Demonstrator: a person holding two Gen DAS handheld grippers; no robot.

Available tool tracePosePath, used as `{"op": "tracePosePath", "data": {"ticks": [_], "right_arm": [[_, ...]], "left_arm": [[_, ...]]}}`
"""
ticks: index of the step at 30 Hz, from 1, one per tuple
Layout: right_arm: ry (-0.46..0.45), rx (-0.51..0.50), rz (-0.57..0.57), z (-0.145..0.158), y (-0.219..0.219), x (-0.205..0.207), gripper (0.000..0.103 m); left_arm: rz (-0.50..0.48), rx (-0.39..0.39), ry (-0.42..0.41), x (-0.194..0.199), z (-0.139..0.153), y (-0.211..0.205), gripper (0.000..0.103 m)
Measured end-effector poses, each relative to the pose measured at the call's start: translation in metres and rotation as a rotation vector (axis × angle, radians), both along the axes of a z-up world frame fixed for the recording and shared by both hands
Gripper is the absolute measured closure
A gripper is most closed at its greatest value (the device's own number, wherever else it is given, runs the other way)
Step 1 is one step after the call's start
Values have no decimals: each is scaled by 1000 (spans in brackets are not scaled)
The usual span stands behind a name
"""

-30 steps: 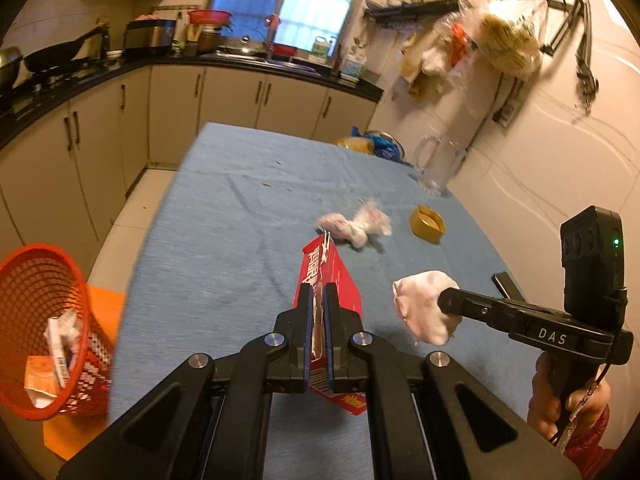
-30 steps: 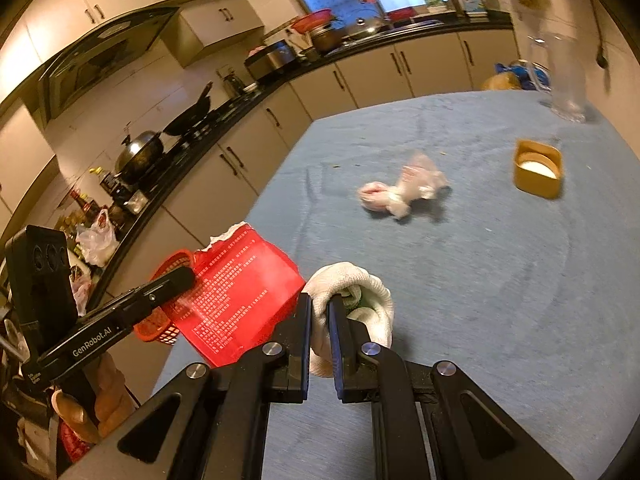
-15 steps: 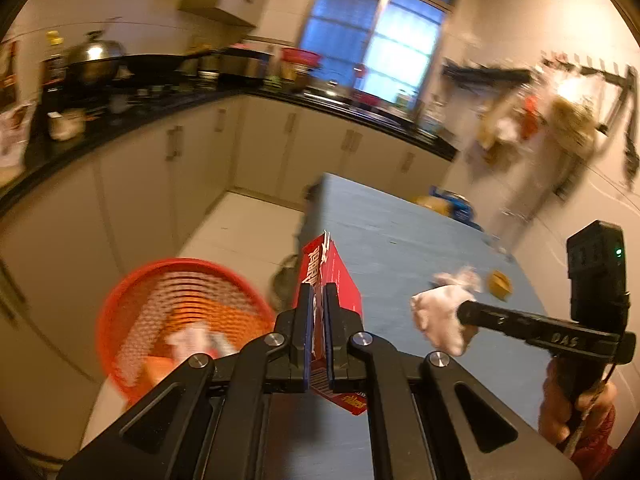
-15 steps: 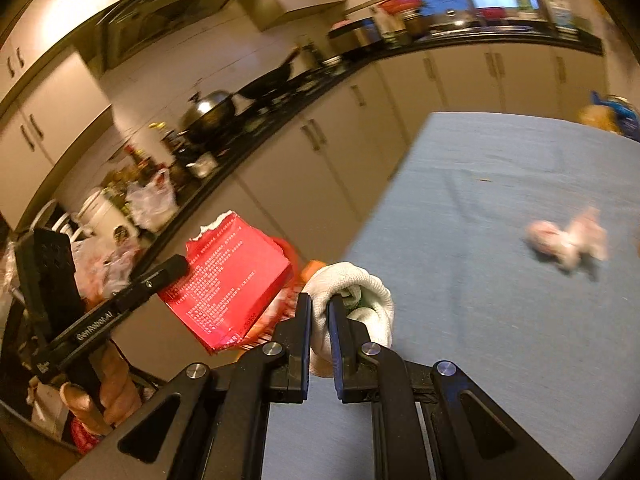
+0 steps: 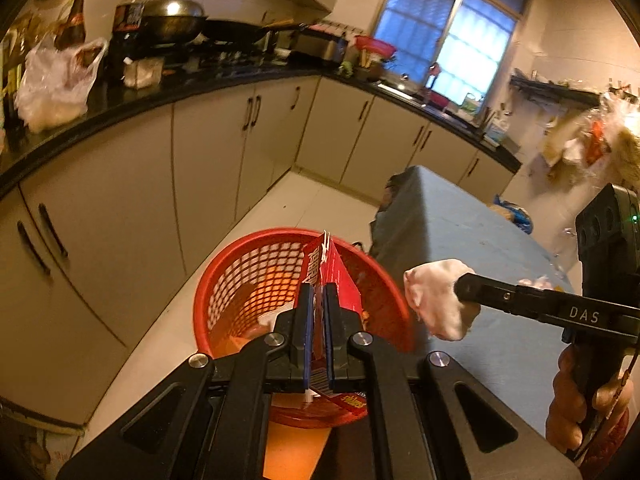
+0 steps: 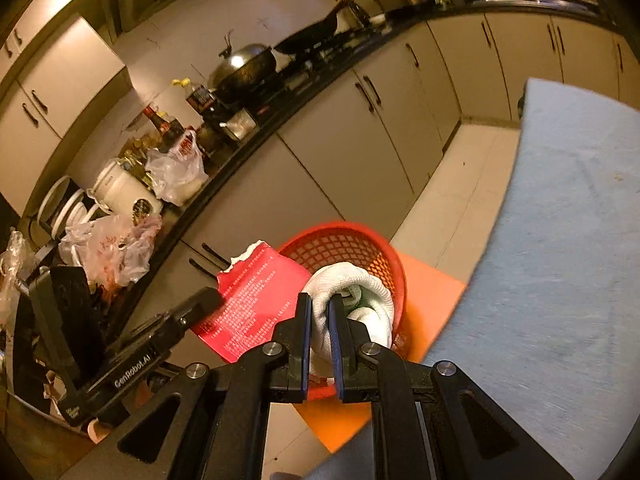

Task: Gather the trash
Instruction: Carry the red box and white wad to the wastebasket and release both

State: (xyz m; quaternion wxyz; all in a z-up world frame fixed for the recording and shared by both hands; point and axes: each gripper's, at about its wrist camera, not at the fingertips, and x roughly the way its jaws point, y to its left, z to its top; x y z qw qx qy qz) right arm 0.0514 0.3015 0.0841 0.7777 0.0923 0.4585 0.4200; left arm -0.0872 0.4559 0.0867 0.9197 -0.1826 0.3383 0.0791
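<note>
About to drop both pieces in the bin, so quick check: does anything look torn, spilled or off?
Only the red packet in the left gripper has a ragged, torn top edge. The white wad in the right gripper looks intact, and the red basket stands upright below both.

Right gripper jaws clamping white wad, red packet alongside — both over red basket, blue-covered table right

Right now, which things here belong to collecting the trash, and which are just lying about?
Job: torn red paper packet in the left fingers; crumpled white tissue wad in the right fingers; red mesh plastic basket.
Lying about: steel wok; white plastic bag; blue-covered table.
</note>
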Motion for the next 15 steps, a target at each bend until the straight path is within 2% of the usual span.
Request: {"op": "tracePosePath", "data": {"ticks": [6, 10, 15], "right_arm": [[77, -19, 21, -28, 21, 14, 90], [63, -13, 18, -25, 13, 13, 90], [23, 11, 1, -8, -5, 8, 90]], "left_arm": [[36, -11, 39, 7, -20, 14, 97], [49, -38, 26, 3, -18, 17, 71], [38, -39, 3, -2, -6, 8, 70]]}}
